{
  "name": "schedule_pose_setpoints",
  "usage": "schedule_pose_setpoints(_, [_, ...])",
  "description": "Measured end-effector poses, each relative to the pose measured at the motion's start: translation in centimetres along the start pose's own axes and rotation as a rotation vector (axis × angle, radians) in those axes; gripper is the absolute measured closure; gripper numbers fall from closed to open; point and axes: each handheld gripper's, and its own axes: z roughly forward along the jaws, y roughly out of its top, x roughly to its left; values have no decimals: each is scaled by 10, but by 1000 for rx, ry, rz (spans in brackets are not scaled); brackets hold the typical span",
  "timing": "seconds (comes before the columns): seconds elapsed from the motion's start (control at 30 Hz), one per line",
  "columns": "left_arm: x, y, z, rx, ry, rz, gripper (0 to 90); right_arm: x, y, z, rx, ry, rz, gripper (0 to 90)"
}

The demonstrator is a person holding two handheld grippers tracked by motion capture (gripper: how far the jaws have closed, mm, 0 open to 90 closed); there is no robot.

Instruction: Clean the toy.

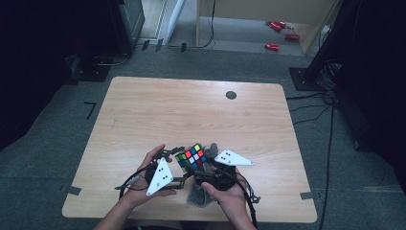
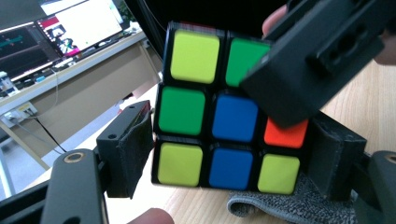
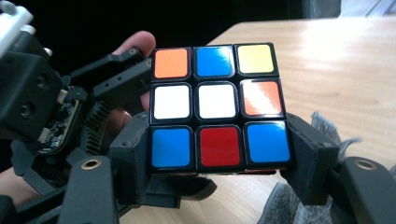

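One Rubik's cube point(image 3: 218, 107) clamped in the right gripper point(image 3: 219, 158); the left gripper point(image 2: 224, 154), jaws apart, straddles it. One grey cloth point(image 2: 289, 207) lies beneath.

I see the cube point(image 1: 191, 157) up between my two grippers, colours facing the camera. My left gripper point(image 1: 168, 167) sits just left of it, my right gripper point(image 1: 215, 168) just right and partly under it. A grey cloth point(image 1: 197, 195) lies below the right gripper on the table point(image 1: 191, 105)
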Motion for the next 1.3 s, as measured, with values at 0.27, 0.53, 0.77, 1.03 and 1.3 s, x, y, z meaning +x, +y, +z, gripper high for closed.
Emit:
schedule_pose_setpoints(0.27, [-4,-2,1,-1,-2,19,325,-7,1,0,33,29,121,341])
schedule_pose_setpoints(0.53, [3,-2,-2,23,32,-20,339,-13,4,-3,1,78,127,275])
schedule_pose_setpoints(0.77, [27,-7,-12,61,58,-191,340,-21,15,-19,-26,48,-80,259])
schedule_pose_setpoints(1.03, [38,-10,-17,55,14,-301,340,-35,3,-24,146,106,-450,183])
schedule_pose_setpoints(1.3, [41,-12,-16,72,0,-334,340,-53,-24,-13,195,84,-547,129])
